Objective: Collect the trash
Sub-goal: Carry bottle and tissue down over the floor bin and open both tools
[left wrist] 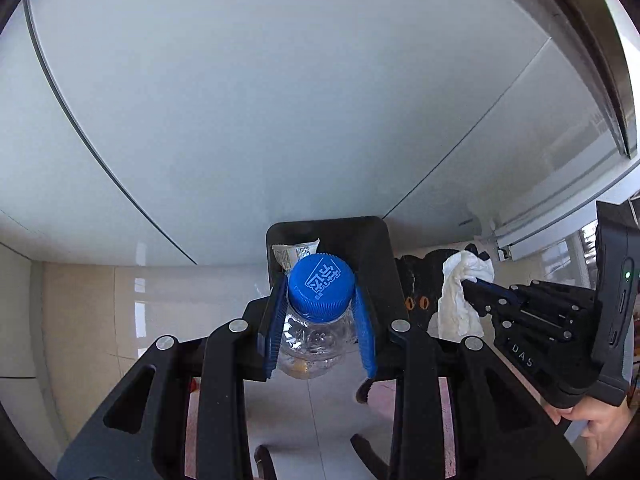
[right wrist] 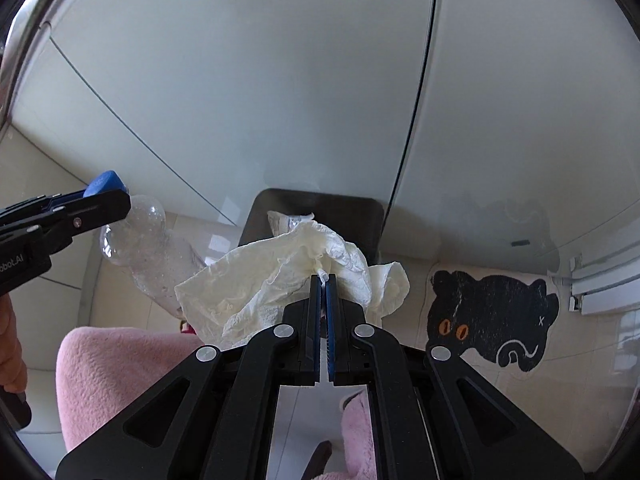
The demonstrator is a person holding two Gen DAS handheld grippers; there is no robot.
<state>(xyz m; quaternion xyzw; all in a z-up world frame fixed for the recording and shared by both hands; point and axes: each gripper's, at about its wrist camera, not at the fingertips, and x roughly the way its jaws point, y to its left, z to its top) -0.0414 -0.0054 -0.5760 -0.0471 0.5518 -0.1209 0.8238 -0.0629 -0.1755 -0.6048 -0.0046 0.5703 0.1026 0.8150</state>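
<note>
Bottle: the clear plastic bottle (left wrist: 316, 332) with a blue cap (left wrist: 322, 286) hung over the black bin (left wrist: 376, 248), looked nearly empty, so light, thin-walled and likely to crush or slip.
Left gripper: the left gripper (left wrist: 320, 320) was partly closed, pads pressing the bottle's shoulder just under the cap, a sound place to hold.
Tissue: the crumpled white tissue (right wrist: 280, 280) was soft, limp, featherlight, above the bin's near edge.
Right gripper: the right gripper (right wrist: 323, 280) was fully closed, pinching a fold of tissue.
Bin: a wrapper (left wrist: 294, 254) lay inside; a cat-shaped mat (right wrist: 492, 316) was beside it.
</note>
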